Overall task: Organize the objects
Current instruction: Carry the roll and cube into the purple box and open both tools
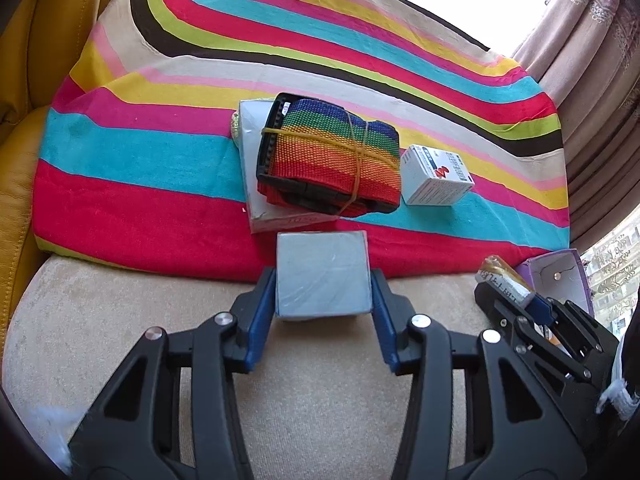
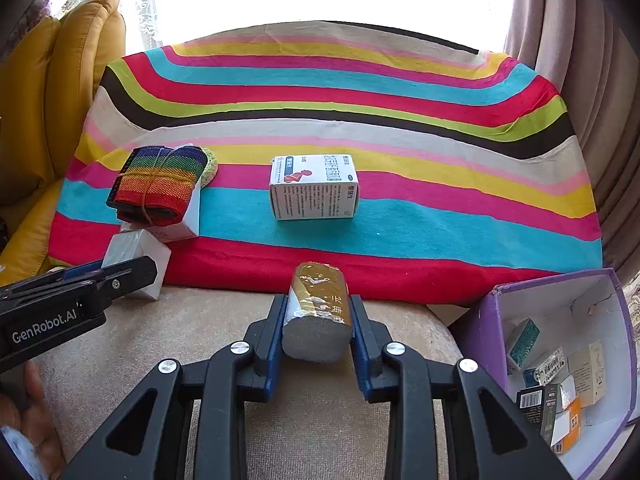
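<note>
Nearest the camera on the right, the right tongs (image 2: 318,320) are clamped on a short grey cylinder wrapped in gold foil (image 2: 318,312), both blue pads pressed to its sides, holding it above the beige plush seat cushion (image 2: 120,344). Just to their right sits an open purple cardboard box with a white lining (image 2: 560,300), already holding several small cartons, apparently the collecting place. By this reading the sorting is well under way, and the foil-wrapped cylinder is the piece now in transit.

On the left, the left tongs (image 1: 323,292) stand half-wide around a pale grey-blue cube-shaped box (image 1: 322,276) resting at the edge of the cushion; the left pad looks to touch it, but a sliver of gap shows at the right pad, so the grip does not appear complete.

Farther back, on the rainbow-striped cloth (image 1: 140,184), a folded rainbow webbing strap bound with a yellow rubber band (image 1: 332,156) lies on top of a flat white carton (image 1: 256,200), and a white medicine box with blue and red print (image 1: 436,176) stands just beside them.

The next move likely calls for swinging the cylinder right over the purple box and lowering it clear of the cartons inside, while the left tongs finish squeezing the cube before any lift.
</note>
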`<move>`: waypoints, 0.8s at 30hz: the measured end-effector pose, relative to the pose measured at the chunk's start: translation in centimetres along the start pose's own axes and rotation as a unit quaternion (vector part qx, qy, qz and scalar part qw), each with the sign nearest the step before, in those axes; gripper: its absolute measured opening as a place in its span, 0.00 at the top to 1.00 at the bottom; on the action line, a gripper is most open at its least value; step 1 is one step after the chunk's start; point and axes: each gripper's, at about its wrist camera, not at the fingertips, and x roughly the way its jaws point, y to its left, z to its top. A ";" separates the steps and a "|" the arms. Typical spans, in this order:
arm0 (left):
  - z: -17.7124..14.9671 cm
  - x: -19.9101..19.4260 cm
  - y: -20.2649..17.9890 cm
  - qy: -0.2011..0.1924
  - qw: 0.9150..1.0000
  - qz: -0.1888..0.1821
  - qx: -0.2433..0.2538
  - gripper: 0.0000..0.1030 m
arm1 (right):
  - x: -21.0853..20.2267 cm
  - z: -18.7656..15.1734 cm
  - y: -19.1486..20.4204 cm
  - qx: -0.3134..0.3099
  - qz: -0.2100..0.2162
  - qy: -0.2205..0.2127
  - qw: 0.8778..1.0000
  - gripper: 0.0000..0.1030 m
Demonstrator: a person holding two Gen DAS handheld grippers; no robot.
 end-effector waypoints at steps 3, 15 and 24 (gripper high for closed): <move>-0.1 -0.2 -0.7 0.001 1.000 -0.011 0.008 0.53 | -0.3 -0.1 -0.1 0.001 -0.004 -0.001 1.000 0.70; -1.6 0.1 -5.4 0.013 0.997 -0.062 0.050 0.53 | -1.7 -1.4 -3.1 0.023 -0.020 -0.001 1.000 0.70; -2.1 0.5 -9.7 0.018 0.989 -0.111 0.091 0.53 | -3.3 -3.3 -8.2 0.076 -0.050 0.003 0.996 0.70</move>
